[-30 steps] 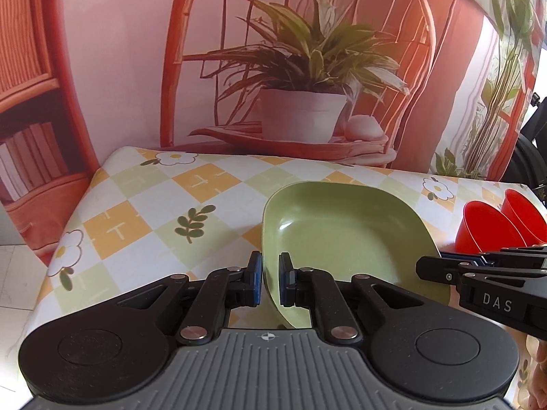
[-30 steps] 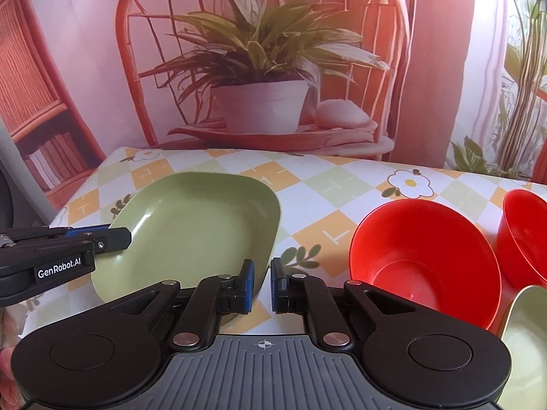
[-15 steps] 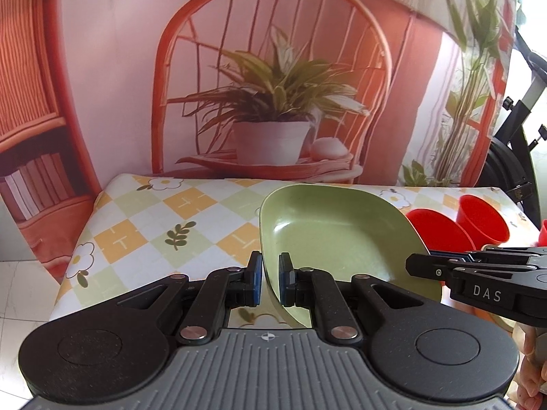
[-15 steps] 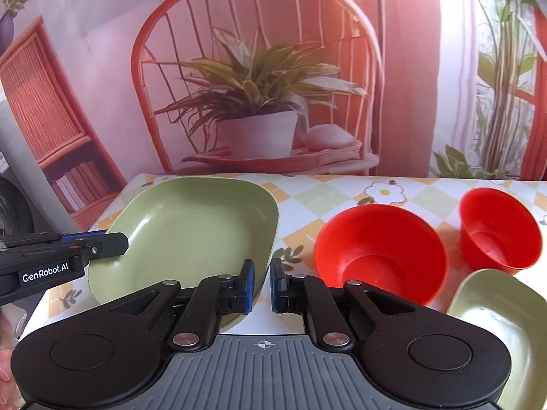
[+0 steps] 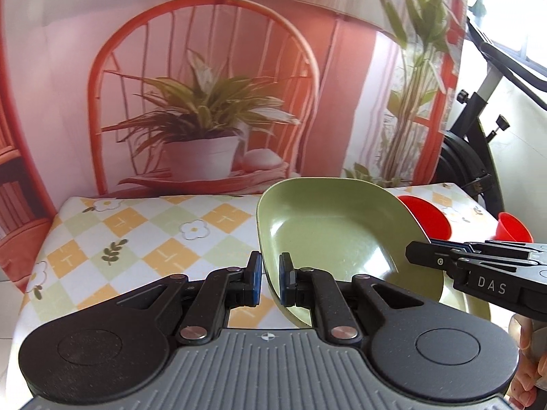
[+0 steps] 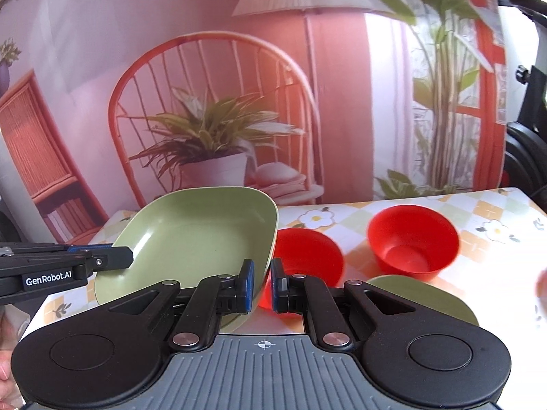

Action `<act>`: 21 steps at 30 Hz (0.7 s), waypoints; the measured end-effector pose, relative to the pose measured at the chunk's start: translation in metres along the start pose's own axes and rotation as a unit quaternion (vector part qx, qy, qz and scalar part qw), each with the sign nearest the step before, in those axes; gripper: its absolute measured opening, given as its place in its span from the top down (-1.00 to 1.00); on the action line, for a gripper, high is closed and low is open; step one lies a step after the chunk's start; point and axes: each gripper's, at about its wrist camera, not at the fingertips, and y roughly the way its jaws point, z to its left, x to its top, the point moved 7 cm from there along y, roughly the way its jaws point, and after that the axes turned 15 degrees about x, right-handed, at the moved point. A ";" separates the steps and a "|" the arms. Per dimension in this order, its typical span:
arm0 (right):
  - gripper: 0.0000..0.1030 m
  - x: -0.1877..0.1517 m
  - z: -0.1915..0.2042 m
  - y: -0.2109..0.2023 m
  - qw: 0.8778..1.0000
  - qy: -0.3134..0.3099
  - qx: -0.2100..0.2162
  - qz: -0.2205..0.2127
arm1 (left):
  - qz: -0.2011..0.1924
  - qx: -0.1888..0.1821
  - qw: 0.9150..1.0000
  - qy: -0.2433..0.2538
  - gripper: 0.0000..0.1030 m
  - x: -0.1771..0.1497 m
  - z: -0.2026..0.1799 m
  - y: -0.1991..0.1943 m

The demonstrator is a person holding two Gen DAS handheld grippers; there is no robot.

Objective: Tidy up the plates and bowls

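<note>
We hold the green plate (image 5: 335, 235) off the table, left gripper (image 5: 270, 278) and right gripper (image 6: 259, 282) each clamped on a rim. If our hands pull unevenly, it could slip onto the red bowls (image 6: 412, 242).

So the surface (image 6: 495, 212) has a checked cloth on it, yellow, pale green and white squares with little flowers and leaf sprigs. Sitting on it: two round red plastic bowls, one nearer and left (image 6: 307, 259), one further right (image 6: 412, 242), plus a second green plate (image 6: 427, 294) at the near edge.
</note>
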 end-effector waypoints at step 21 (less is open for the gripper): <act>0.80 -0.020 -0.083 -0.089 0.996 0.068 -0.024 -0.052 | 0.014 -0.058 0.996 0.060 0.78 -0.006 -0.098 -0.007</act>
